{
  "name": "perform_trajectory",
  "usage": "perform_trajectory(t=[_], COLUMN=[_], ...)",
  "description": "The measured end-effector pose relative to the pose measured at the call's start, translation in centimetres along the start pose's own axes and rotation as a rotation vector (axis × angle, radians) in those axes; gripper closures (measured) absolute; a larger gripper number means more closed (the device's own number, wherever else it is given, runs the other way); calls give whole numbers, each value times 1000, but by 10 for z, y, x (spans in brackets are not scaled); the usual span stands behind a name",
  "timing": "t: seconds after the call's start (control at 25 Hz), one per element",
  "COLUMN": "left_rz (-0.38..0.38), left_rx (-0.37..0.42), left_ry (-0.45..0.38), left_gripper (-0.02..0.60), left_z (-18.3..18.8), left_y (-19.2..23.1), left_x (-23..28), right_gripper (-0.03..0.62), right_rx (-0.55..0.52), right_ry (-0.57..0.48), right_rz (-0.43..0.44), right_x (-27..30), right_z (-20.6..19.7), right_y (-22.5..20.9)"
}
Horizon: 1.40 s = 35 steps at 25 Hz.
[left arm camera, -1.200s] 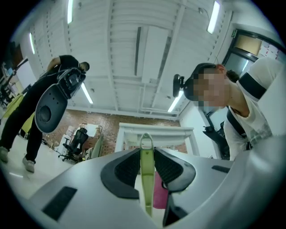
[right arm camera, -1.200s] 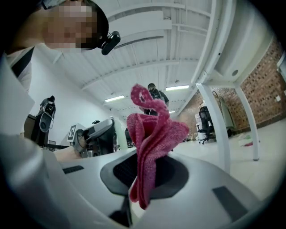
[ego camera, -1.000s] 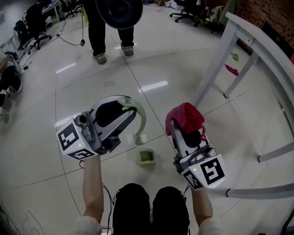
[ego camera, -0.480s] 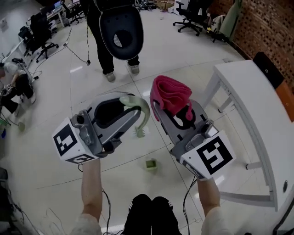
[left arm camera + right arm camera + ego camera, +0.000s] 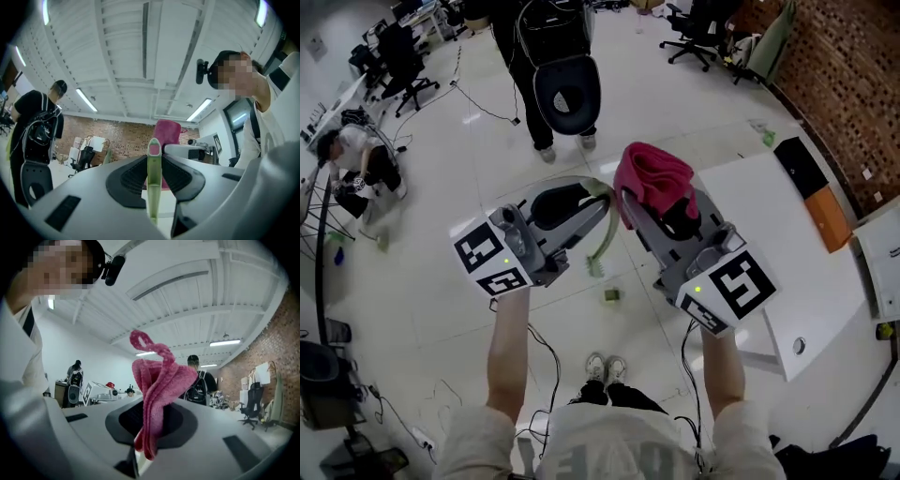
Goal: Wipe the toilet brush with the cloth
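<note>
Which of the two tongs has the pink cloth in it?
The right tongs, at the right of the head view: the pink cloth is pinched between them and bunches up above. The left tongs grip the handle of the pale green toilet brush instead.

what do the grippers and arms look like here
Both the left gripper and right gripper: pale grey shells, black-padded fingers, a rear cube of black-and-white square markers with a green light. Black cables hang beneath. Bare forearms, short light-coloured sleeves.
</note>
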State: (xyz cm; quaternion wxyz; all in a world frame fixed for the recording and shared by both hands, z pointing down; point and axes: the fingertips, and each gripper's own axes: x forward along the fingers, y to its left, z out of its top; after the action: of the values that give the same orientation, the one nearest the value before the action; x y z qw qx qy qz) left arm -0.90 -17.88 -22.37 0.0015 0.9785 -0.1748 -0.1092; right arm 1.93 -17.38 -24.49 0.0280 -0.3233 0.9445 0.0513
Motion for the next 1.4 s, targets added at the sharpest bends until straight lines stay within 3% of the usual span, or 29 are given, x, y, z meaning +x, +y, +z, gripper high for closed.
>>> perform_trajectory(t=[0.16,0.4,0.68,0.92,1.04,1.2,1.28,1.4], left_rz=[-43,-77,-114,-86,-88,-34,28,75], left_rx=[53,24,8,-6,-3,20,22,-3], left_ry=[-30,-82,-143,-198,-220,-210,-203,-235], left_gripper=[479,479,479,479,479,479,479,479], left_z=[26,49,81,101,110,111,105,100], left_y=[-25,-41,-71,-77,-80,-76,-69,-61], left_x=[5,2,-1,-11,-11,-19,-24,-27], right_gripper=[563,563,563,563,563,563,563,563], right_rx=[-50,19,248,459,515,453,345,206], right_ry=[-28,-17,-10,-50,-30,-11,-4,78], right_rz=[3,-46,-121,-192,-201,-264,-312,-315], right_x=[-8,-23,-46,-43,-41,-49,-55,-43], right_z=[32,19,-44,-94,-116,-115,-101,-109], right_y=[10,19,39,62,72,84,98,123])
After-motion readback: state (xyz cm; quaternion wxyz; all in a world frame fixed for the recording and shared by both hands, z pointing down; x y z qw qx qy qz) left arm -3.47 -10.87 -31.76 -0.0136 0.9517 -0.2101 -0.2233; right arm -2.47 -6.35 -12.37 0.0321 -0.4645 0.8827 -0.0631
